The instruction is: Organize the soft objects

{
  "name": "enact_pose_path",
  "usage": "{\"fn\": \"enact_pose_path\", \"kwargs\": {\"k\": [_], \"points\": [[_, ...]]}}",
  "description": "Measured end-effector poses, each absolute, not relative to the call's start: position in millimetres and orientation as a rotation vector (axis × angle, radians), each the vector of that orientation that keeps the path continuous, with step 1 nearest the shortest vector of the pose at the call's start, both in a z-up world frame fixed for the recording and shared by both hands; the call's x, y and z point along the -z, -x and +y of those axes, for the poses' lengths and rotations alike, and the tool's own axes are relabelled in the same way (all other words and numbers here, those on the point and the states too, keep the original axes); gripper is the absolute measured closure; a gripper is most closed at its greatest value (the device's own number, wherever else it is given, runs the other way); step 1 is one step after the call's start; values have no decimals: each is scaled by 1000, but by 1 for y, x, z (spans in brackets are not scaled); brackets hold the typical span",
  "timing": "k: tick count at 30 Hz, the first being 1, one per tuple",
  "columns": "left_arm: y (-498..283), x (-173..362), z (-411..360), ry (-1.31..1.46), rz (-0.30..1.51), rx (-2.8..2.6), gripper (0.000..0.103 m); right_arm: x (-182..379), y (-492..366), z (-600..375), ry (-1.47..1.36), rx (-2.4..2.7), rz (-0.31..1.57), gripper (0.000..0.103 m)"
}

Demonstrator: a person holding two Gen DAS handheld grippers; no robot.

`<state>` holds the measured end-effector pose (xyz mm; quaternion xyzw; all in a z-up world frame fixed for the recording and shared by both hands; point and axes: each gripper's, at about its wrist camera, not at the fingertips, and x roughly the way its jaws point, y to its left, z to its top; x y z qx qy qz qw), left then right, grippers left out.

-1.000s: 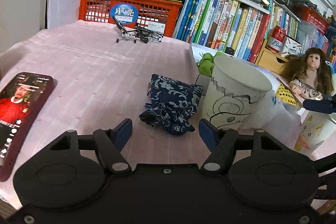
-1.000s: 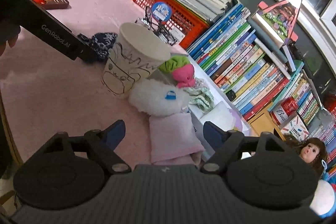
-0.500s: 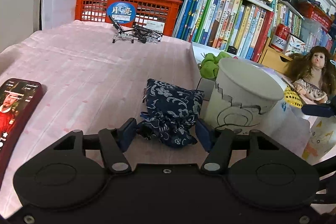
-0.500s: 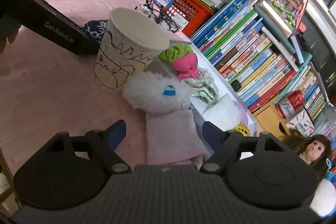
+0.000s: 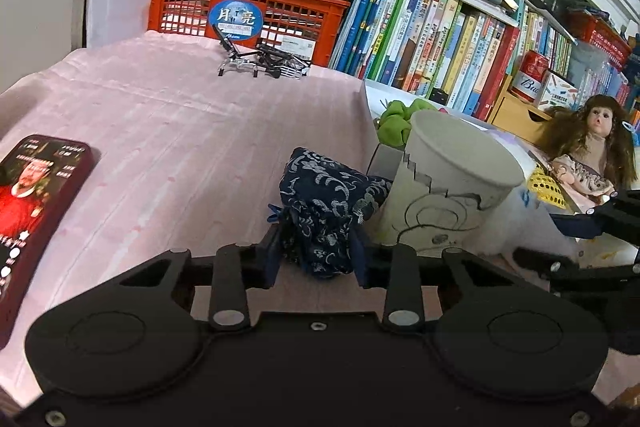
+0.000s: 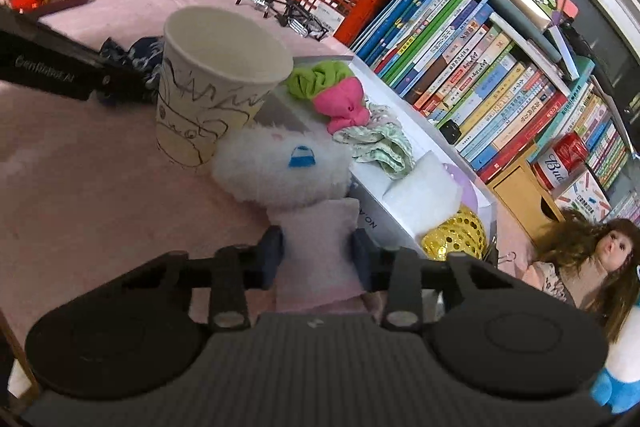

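Just left of the paper cup [image 5: 448,195], touching its side, the blue pouch [image 5: 326,211] lies on the pink cloth [image 5: 180,131], and the left gripper [image 5: 316,259] has just been closing: its pads now pinch the pouch's near, gathered end. On the cup's other side, past the white plush [image 6: 280,167] that leans against it, the pink towel [image 6: 320,247] lies flat, and the right gripper [image 6: 316,259] has likewise just been closing and now squeezes the towel's near part between its pads.

Both grips look taken, so the step in hand is probably the lift toward the white box [image 6: 384,211] behind the cup, where a green and a pink soft thing already sit. To do it well:

- Lift the pouch straight up and away from the cup first; the cup is light and open, and a sideways drag would likely tip it.
- The towel's far edge touches the plush, so raise it gently or the plush may roll with it.
- Soft cloth sags and slips, so keep both pinches firm and carry low.
- The grippers are near each other across the cup; move one at a time.
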<state>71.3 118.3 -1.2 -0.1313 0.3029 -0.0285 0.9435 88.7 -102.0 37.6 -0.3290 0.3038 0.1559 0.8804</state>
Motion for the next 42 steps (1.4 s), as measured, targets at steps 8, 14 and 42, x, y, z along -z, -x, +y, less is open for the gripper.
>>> {"fn": "enact_pose_path", "kwargs": {"k": [8,14,42], "points": [[-41,-3,127,285,626,43,71,-46,-68,-107,607,-369,619,73],[-19,-8,126,281,642,63,71,-46,-49,-108,563,-398,602,77],[5,-20,98,139,611,88,45,-38,-5,-143,224,-425,502,41]]}}
